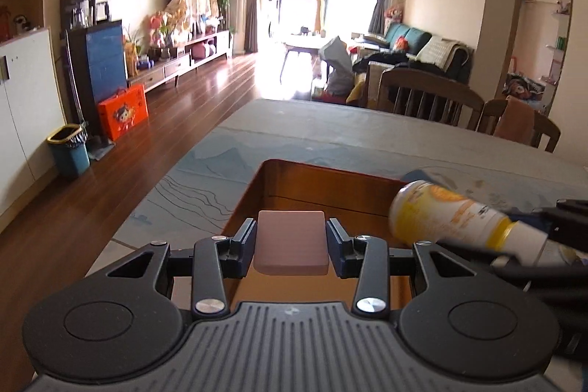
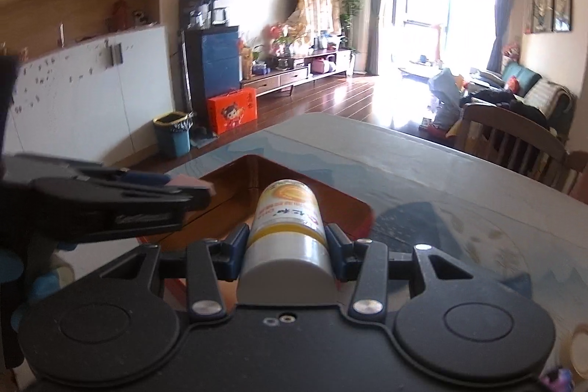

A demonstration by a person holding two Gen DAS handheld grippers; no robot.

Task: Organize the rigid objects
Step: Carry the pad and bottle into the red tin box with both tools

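Observation:
My left gripper is shut on a flat pink-brown block and holds it over the near part of a brown wooden box on the table. My right gripper is shut on a white and yellow bottle with an orange picture on it, held lying along the fingers over the same box. The bottle enters the left wrist view from the right, over the box's right rim. The left gripper shows side-on in the right wrist view, with the block's edge between its fingers.
The box stands on a table covered by a grey-blue patterned cloth. Wooden chairs stand along the table's far right side. A teal bin and an orange carton stand on the floor at left.

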